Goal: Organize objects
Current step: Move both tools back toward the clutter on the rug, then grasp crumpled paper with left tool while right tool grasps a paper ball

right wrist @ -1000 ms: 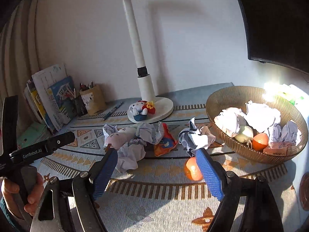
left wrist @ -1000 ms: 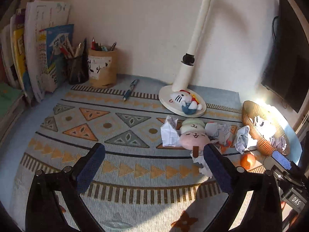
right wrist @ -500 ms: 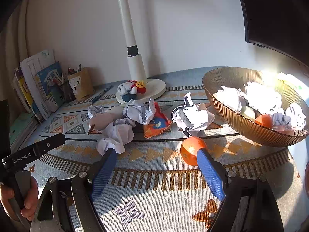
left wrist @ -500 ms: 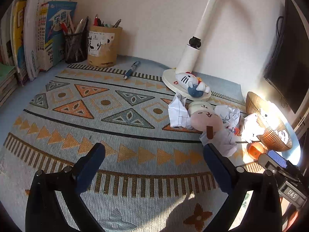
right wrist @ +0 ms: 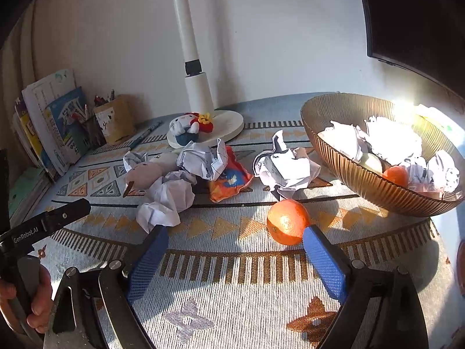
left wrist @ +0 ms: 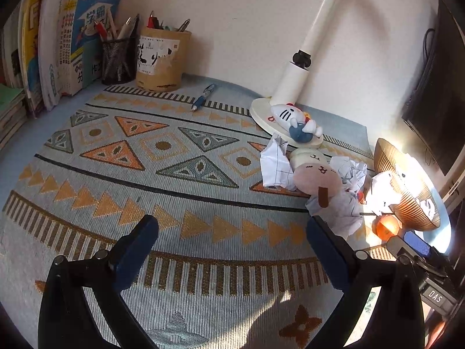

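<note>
The right tongs (right wrist: 232,250) are standing wide, having just been opening, with nothing between the pads. The orange (right wrist: 287,222) is lying on the surface at 1 o'clock, just beside the right pad, near the bowl (right wrist: 363,186). It is probably firm, round and prone to rolling; gripping across its widest part is advised. The left tongs (left wrist: 232,241) are gaping empty. Glare is washing out the bowl's far contents.

Bare mat (left wrist: 174,192) left; crumpled paper (right wrist: 167,200) and orange (right wrist: 287,221) block right.
</note>
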Demonstrator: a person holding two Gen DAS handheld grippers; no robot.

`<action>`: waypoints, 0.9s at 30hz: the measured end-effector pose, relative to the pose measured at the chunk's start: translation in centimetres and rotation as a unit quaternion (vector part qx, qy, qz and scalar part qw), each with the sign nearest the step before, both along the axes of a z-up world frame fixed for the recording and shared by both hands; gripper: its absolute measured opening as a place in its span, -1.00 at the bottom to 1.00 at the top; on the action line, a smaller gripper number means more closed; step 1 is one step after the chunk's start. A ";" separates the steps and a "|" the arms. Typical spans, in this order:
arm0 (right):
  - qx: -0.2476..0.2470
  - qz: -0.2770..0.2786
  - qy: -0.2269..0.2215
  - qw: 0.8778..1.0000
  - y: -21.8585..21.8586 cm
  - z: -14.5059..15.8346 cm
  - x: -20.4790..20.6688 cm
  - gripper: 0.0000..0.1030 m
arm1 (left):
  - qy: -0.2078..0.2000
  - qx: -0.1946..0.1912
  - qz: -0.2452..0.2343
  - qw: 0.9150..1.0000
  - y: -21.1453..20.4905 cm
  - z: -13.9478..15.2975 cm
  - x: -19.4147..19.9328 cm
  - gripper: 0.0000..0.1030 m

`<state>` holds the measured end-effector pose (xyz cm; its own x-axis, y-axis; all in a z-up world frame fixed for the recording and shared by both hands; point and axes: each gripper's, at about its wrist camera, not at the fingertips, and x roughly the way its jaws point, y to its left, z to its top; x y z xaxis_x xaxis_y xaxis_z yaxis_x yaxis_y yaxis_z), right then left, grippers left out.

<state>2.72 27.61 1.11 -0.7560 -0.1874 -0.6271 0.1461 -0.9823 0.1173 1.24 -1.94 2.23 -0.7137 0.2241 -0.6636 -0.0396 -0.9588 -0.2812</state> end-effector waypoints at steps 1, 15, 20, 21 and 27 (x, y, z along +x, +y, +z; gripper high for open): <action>0.000 0.000 0.000 1.000 0.0 0.0 0.0 0.81 | -0.001 0.002 0.001 1.000 -0.1 0.0 0.0 0.97; -0.001 0.107 -0.101 0.989 -5.3 0.7 -3.3 0.81 | -0.080 -0.023 -0.079 0.993 1.5 1.2 -9.1 0.86; 0.010 0.099 -0.113 0.989 -6.5 -0.4 -5.9 0.48 | -0.111 0.043 -0.104 0.987 2.7 -0.7 -12.7 0.43; 0.012 0.103 -0.113 0.988 -6.7 -0.6 -6.3 0.39 | -0.114 0.041 -0.111 0.986 3.1 -0.9 -12.9 0.32; 0.003 0.121 -0.123 0.985 -7.5 -2.0 -7.0 -0.16 | -0.106 0.046 -0.111 0.987 3.2 -1.1 -12.8 -0.41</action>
<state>-4.29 20.09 -0.87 -0.5155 -0.3389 -0.7871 0.3433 -0.9232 0.1727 -11.59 1.21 1.16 -0.4873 0.4264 -0.7621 -0.1768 -0.9028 -0.3921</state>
